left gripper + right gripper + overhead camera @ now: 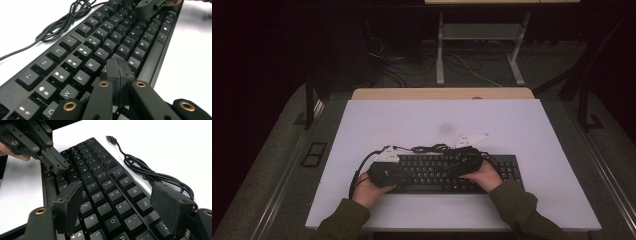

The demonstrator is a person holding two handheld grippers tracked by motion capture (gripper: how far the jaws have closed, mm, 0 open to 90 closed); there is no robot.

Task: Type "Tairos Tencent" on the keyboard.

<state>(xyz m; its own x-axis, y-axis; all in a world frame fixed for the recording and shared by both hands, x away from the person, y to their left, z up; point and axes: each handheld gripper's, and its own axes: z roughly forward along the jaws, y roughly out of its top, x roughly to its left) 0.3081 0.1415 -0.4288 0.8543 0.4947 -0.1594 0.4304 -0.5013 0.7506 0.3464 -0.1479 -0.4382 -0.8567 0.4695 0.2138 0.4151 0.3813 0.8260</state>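
Note:
A black keyboard (507,167) lies across the near middle of the white board (437,120). Its black cable (432,148) is bundled just behind it, the USB plug (111,138) lying loose on the board. My left gripper (117,66) is shut with nothing between its jaws, its tip low over the keys around F and G (100,56). My right gripper (120,200) stands open above the right-hand letter keys (100,180), pads apart and holding nothing. Each gripper faces the other: the right one (147,8) is at the far end of the left gripper view, the left one (53,161) is at the upper left of the right gripper view.
A person's hands and green sleeves (517,205) come in from the near edge. A wooden desk edge (442,93) runs behind the board. White desk legs (439,55) and floor cables (472,70) stand farther back. Bare white board lies ahead of and beside the keyboard.

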